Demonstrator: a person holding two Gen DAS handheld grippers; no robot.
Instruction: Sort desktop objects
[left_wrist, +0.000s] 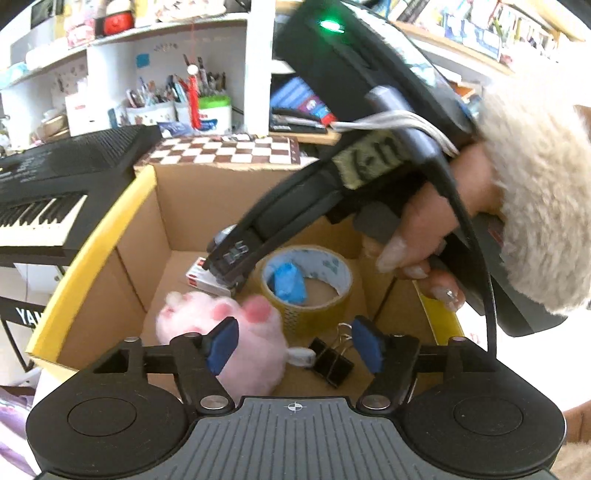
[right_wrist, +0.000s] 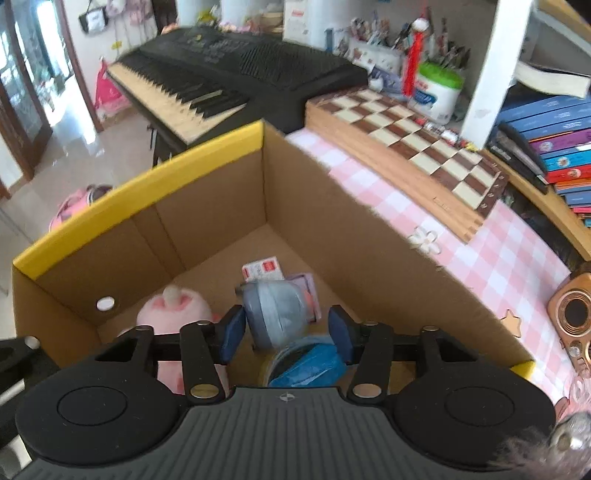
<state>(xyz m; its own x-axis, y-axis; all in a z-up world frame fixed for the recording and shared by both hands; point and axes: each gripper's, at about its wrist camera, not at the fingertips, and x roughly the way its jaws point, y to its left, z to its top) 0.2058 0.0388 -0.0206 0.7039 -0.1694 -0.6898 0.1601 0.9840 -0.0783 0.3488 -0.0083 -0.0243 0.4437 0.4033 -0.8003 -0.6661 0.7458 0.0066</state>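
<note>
Step in hand: dropping sorted items into the cardboard box (right_wrist: 207, 206); judged to be mid-task, with several things already inside.
Box: open-topped, yellow-edged, standing on the pink checked worktop (right_wrist: 491, 254) beside a chessboard (right_wrist: 410, 136) and a keyboard (right_wrist: 207, 81).
Left hand-held gripper (left_wrist: 293, 349): jaws moderately wide, nothing pressed between the blue pads; it hangs over the box, pointing down into it.
Pink plush toy (left_wrist: 236, 332): blurred, lying in the box just past the left pad, free of the grip; judged to be freshly let go.
Binder clip (left_wrist: 330, 360): black, on the box floor beneath the open jaws, untouched.
Tape roll (left_wrist: 306, 284): on the box floor beyond the clip, with a blue scrap (left_wrist: 288, 282) inside its ring.
Right hand-held gripper (right_wrist: 286, 334): reaching into the same box, jaws part-open; a grey rounded object (right_wrist: 277, 314) sits between the pads with a visible gap on the right side, so held or released cannot be told for certain.
Small card packet (right_wrist: 264, 269): white and red, on the floor towards the far corner.
Next move calls for: lifting both grippers straight up clear of the box walls and of each other, then turning to whatever is left on the worktop.
Caution: the two grippers crowd one box; withdraw one at a time.
</note>
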